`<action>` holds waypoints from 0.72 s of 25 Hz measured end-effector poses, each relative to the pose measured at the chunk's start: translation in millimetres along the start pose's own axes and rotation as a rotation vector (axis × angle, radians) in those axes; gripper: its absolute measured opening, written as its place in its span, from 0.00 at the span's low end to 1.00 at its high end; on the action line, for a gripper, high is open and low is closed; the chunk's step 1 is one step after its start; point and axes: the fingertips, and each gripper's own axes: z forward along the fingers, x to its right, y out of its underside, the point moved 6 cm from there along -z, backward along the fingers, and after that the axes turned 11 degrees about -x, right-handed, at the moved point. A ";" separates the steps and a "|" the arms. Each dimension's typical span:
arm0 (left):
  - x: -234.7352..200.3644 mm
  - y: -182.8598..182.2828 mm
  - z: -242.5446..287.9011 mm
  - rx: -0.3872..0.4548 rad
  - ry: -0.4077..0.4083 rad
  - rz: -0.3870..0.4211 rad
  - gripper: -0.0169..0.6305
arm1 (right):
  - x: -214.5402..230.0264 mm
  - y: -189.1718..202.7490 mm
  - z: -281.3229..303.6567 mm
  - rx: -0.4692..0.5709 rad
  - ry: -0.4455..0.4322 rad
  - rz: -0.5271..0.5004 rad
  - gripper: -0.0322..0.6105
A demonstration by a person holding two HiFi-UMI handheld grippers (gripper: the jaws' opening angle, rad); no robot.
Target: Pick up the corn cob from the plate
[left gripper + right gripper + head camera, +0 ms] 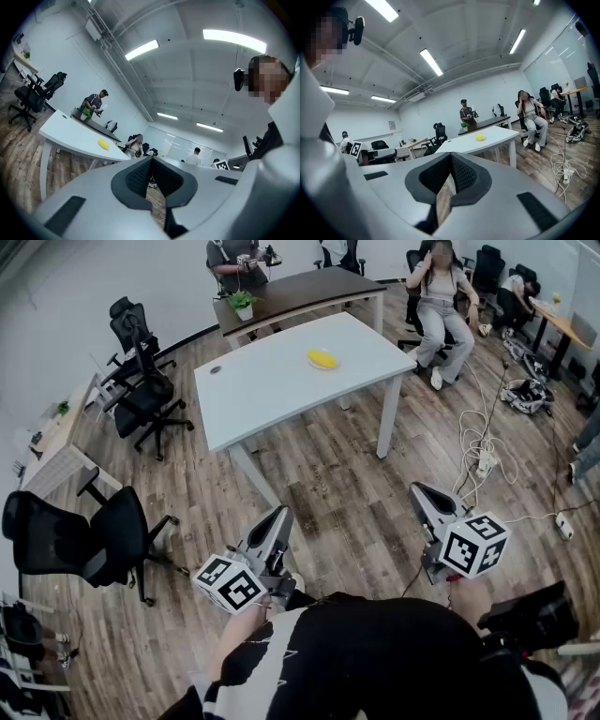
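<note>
Head view: corn cob [322,359] lies flat, long axis roughly left-right.

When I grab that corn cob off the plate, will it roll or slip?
The corn cob looks small and rounded, so probably light and apt to roll if nudged. It lies low, so tipping seems unlikely. Too far off to judge slipperiness.

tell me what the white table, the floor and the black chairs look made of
White table: smooth, matte, even white top, probably laminate or painted board.
Floor: brown planks with grain and seams, wood or wood-look laminate; can't tell which.
Black chair: seat and back look like fabric or mesh, too small to say.
</note>
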 end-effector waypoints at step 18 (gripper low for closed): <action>-40.7 -25.2 30.2 -0.009 -0.032 0.014 0.05 | 17.9 -12.1 53.9 -0.035 -0.042 0.029 0.07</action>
